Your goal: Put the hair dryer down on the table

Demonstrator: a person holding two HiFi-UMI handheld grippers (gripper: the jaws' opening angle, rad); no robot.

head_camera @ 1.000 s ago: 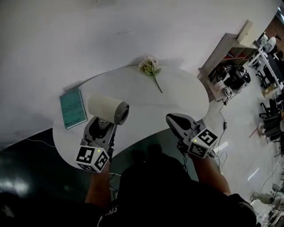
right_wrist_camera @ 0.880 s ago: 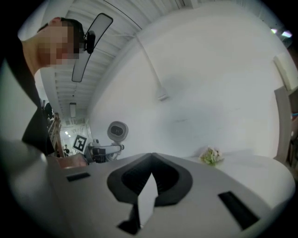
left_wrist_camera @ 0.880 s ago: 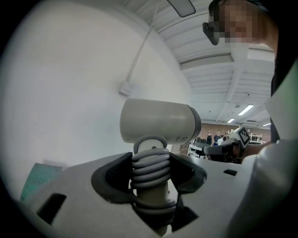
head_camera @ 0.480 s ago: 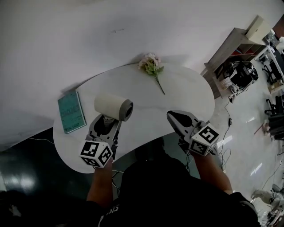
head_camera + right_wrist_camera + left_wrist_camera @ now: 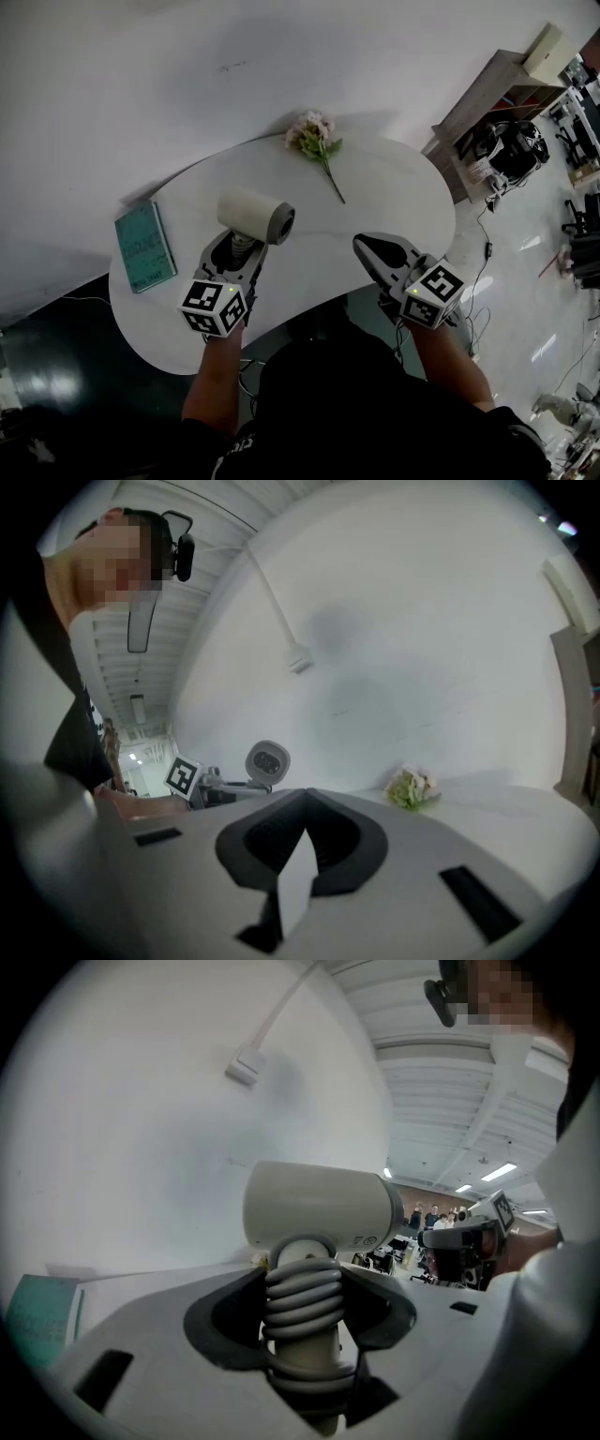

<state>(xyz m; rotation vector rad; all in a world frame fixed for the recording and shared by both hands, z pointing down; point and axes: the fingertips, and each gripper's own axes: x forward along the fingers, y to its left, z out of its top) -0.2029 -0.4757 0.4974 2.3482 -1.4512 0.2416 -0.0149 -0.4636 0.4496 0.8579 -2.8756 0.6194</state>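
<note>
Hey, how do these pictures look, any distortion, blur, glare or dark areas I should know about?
Head view: sharp, the white table evenly lit, glare on the floor at right. Left gripper view: heavy fisheye, black corners, hair dryer crisp. Right gripper view: same fisheye, flower slightly soft.

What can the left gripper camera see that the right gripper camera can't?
Only the left gripper view shows the teal book and the grey cord wound round the handle of the hair dryer, which the left gripper clamps. Only the right gripper view shows the right gripper with its own jaws shut on nothing, and the dryer's round end face. Both show the hair dryer, the white table and the white wall.
</note>
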